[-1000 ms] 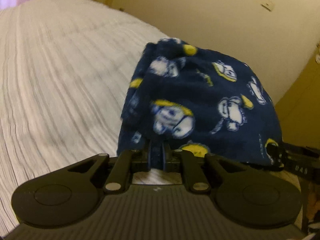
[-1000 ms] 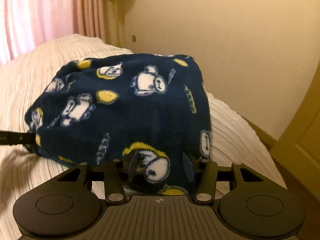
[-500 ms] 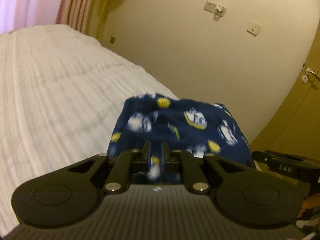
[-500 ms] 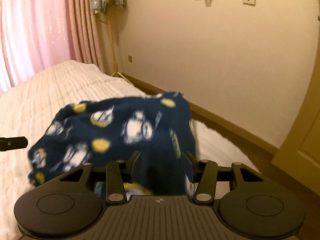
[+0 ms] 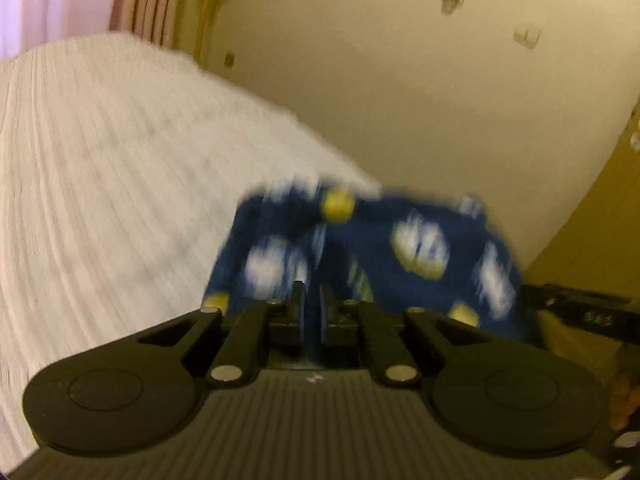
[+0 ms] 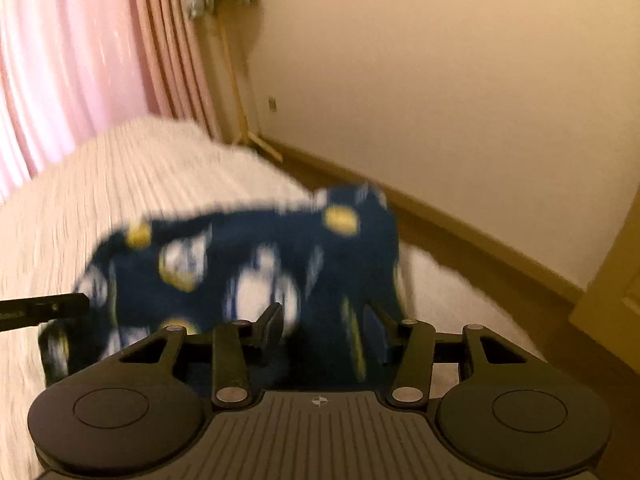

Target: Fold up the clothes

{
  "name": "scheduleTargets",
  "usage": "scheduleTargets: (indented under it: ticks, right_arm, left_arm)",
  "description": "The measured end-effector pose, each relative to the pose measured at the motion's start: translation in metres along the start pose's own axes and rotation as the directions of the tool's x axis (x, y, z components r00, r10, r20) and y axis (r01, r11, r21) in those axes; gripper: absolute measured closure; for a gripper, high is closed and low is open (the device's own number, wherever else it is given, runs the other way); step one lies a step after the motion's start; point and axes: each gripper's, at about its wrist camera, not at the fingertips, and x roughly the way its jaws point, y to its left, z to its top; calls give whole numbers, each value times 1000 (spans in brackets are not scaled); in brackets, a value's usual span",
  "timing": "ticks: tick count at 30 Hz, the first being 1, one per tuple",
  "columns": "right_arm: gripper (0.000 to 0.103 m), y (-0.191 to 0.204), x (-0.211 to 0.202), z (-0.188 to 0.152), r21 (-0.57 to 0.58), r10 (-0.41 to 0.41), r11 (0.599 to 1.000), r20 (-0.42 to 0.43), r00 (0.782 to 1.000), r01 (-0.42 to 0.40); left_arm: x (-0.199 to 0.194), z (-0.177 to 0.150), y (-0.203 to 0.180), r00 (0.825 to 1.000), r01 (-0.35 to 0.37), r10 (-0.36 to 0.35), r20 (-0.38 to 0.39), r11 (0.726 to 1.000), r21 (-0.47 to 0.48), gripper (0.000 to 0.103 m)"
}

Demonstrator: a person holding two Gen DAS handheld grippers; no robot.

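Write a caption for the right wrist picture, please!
Right gripper holds the navy cartoon-print garment above the white bed.

**Materials and finish**

Garment looked like fuzzy fleece cloth, navy with white and yellow print — matt. Bedspread was ribbed white cloth. Left gripper and right gripper were matt black plastic with shiny metal pins. Wall smooth, painted. Curtain sheer pink cloth.
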Motion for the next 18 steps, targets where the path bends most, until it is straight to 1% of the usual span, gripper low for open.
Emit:
scheduleTargets:
  ticks: [1,3,4,5,8,10,12,15,16,18]
  right_arm:
    - [54,3,6,10,-14,5,1000,26,1000,-5]
    - [54,10,25,27,-48,27,999,60,998,-24]
    - [59,16,35,34,-76,39,997,68,997,-34]
    - [61,22,45,39,-107,52,993,73,996,-44]
    - [62,33,76,41,-215,74,975,42,996,-63]
    - [62,26,93,34,-240,51,970,18,999,-45]
    - [62,3,102,26,-183,23,983,12,1000,-20]
    - [62,-29,98,22,-91,-81,992,27,996,84]
    - [62,-37,95,23,-68,-95,993,20,995,96]
    - [62,-49,80,24,-26,-108,994,21,994,108]
  left_arm:
    - [3,10,0,1000,15,-15,19,1000,0,99]
    - [21,24,-1,999,29,-29,24,999,16,99]
    - [31,31,-1,999,35,-36,25,999,25,99]
    - [41,37,-1,999,41,-42,25,999,33,99]
    - [64,32,2,1000,12,-12,-5,997,80,98]
    - [76,21,11,1000,-10,11,-13,996,92,98]
    - [82,14,26,1000,2,-2,-2,999,54,100]
    - [78,12,30,1000,7,-8,23,999,41,100]
    - [75,12,31,1000,7,-8,30,999,39,100]
    - [62,13,36,998,10,-10,62,1000,-6,100]
